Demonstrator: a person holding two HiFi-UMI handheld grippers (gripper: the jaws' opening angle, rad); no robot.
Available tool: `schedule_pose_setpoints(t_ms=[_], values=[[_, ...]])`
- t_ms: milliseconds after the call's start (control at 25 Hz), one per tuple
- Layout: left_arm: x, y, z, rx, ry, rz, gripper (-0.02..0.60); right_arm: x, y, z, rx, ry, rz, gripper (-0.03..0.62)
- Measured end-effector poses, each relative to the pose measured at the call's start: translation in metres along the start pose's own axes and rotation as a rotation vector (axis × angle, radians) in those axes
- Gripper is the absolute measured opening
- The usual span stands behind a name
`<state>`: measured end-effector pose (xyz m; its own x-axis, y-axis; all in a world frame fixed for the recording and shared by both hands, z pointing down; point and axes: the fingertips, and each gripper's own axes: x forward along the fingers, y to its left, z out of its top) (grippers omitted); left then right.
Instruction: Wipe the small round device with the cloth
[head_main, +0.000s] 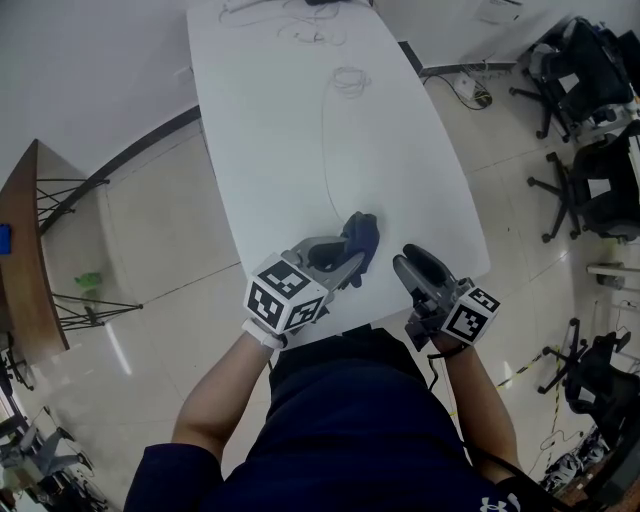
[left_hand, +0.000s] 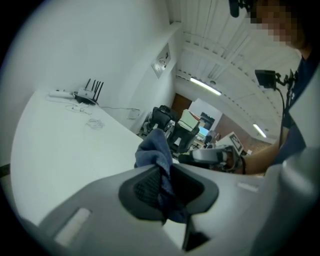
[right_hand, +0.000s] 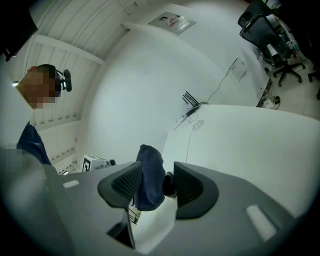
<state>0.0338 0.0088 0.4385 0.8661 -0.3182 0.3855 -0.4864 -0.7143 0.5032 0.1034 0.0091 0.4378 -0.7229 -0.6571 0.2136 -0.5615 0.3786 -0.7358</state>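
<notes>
Pinching a bunched fold of the soft, light cloth (left_hand: 152, 147), my left gripper (left_hand: 165, 186) lets the rest flop ahead of its jaws. My right gripper (right_hand: 156, 184) stands released beside it; the device I can't place.

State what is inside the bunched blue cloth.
Only folds of the blue cloth show, pinched in the left gripper. A dark rounded edge peeks out beside it in the right gripper view; anything wrapped inside is covered.
</notes>
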Motion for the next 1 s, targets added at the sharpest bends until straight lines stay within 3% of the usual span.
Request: schedule_pose_setpoints(t_ms=[200, 440, 800, 1000], values=[[-0.003, 0.026, 0.000, -0.116, -0.022, -0.007, 0.061, 0.005, -0.010, -0.004, 0.029, 0.028, -0.005, 0.193], [-0.015, 0.063, -0.010, -0.188, -0.011, 0.054, 0.060, 0.020, -0.023, -0.008, 0.066, 0.075, 0.004, 0.189], [-0.012, 0.098, -0.047, -0.252, 0.044, 0.096, 0.060, 0.042, -0.032, -0.011, 0.092, 0.114, 0.010, 0.183], [0.000, 0.111, -0.068, -0.217, 0.124, 0.151, 0.060, 0.045, -0.033, -0.012, 0.090, 0.119, 0.000, 0.176]])
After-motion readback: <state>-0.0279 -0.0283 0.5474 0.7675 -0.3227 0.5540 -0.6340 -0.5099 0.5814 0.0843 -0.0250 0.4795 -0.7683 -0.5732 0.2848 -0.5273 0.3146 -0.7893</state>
